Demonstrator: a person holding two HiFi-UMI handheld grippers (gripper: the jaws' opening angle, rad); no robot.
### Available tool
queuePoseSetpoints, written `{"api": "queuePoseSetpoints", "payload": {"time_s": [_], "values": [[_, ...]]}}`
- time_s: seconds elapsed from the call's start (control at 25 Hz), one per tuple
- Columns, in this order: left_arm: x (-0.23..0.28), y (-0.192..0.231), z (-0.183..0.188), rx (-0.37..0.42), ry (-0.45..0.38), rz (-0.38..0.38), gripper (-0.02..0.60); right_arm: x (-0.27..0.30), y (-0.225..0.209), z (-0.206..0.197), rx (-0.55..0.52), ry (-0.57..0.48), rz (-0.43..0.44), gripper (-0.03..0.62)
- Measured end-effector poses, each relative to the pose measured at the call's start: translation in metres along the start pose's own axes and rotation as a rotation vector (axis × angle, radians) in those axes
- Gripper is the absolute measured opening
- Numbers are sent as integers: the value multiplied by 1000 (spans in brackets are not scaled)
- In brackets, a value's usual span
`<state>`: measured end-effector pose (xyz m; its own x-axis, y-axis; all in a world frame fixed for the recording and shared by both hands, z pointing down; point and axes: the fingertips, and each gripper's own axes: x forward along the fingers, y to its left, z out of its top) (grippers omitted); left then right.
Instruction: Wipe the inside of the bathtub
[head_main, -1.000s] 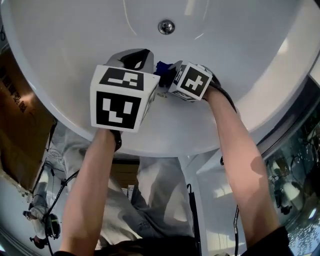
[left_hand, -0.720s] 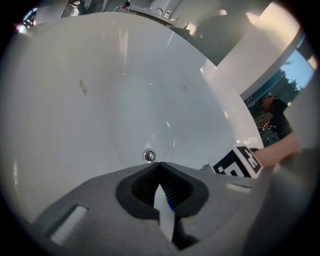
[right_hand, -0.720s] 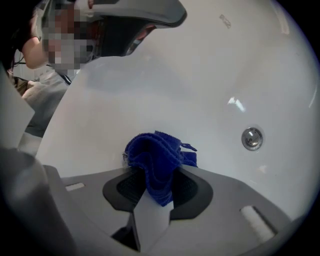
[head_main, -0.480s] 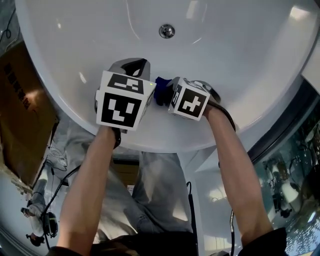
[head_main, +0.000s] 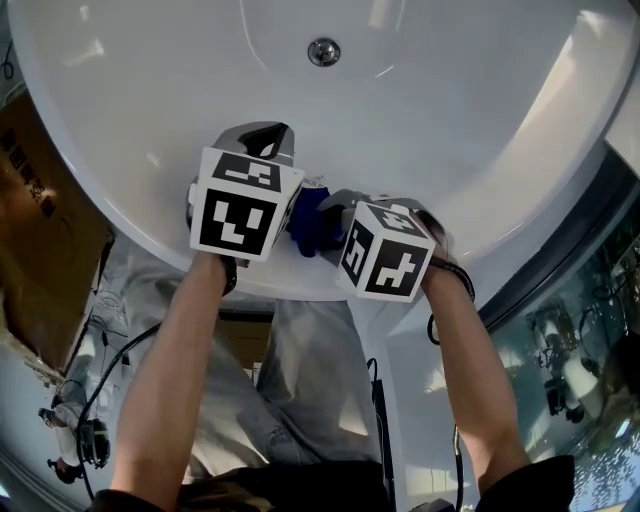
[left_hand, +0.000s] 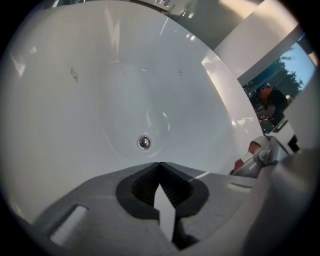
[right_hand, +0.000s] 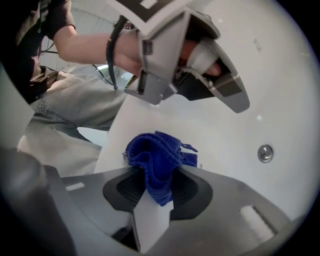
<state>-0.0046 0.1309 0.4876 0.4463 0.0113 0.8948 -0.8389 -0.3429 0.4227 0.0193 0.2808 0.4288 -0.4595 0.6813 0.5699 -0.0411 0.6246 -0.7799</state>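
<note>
The white bathtub (head_main: 470, 110) fills the head view, its metal drain (head_main: 323, 51) at the top. A bunched blue cloth (right_hand: 156, 159) is clamped in my right gripper (right_hand: 156, 172), pressed at the tub's near inner wall by the rim; in the head view the blue cloth (head_main: 311, 222) shows between the two marker cubes. My left gripper (left_hand: 160, 167) hangs over the basin with its jaws closed and nothing between them, the drain (left_hand: 144, 142) just beyond its tips. The left gripper (right_hand: 200, 65) also appears above the cloth in the right gripper view.
The tub rim (head_main: 300, 290) runs under both hands. A cardboard box (head_main: 40, 230) stands at the left outside the tub. A glass panel (head_main: 580, 330) borders the right side. The person's trousers (head_main: 300, 400) are below the rim.
My right gripper with the blue cloth has slid back toward the near rim and slightly down the wall. The left gripper has stayed about where it was.
</note>
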Motion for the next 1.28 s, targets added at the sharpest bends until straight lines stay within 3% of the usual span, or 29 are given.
{"api": "queuePoseSetpoints", "payload": {"time_s": [0.4,0.64,0.92,1.04,1.2,1.28], "values": [[10,-10,43,-8,-10,-6,5,-48,36,20,-26,-38,106,129],[20,-15,42,-4,-5,-5,5,-53,52,22,-31,-70,197,127],[25,-12,35,-27,-6,24,5,-55,39,26,-36,-95,235,129],[23,-6,33,-72,-20,57,5,-62,25,23,-76,-95,176,130],[17,-1,31,-117,-54,86,5,-78,-20,12,-90,-65,-22,132],[13,-1,29,-144,-78,87,5,-87,-42,4,-72,-47,-79,132]]}}
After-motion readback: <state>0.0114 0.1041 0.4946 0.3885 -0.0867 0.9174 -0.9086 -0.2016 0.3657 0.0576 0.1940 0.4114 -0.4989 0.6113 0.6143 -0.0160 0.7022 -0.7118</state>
